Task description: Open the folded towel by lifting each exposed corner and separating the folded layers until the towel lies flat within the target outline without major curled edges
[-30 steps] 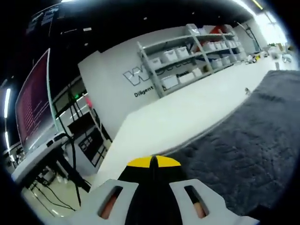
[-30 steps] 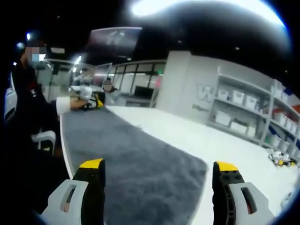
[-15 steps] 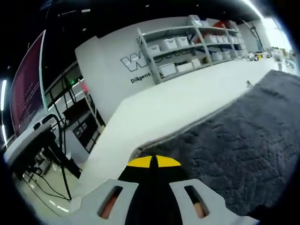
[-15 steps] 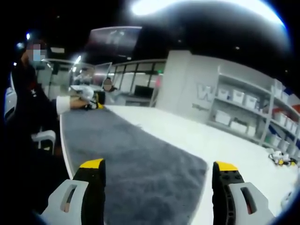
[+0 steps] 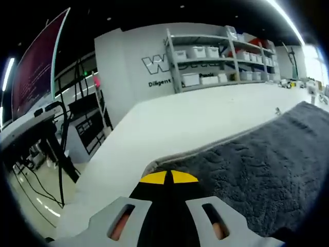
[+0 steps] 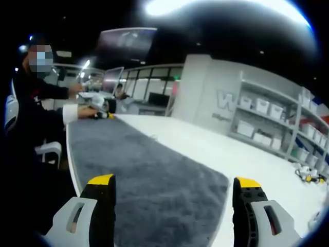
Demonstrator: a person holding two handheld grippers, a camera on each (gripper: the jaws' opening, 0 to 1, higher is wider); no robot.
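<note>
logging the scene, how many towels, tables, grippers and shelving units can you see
Grey shaggy towel: 1
White table: 1
Yellow-tipped two-jaw grippers: 2, the left gripper with jaws together at the towel's edge, the right gripper with jaws wide apart
Grey metal shelving unit with white bins: 1
Total: 5
</note>
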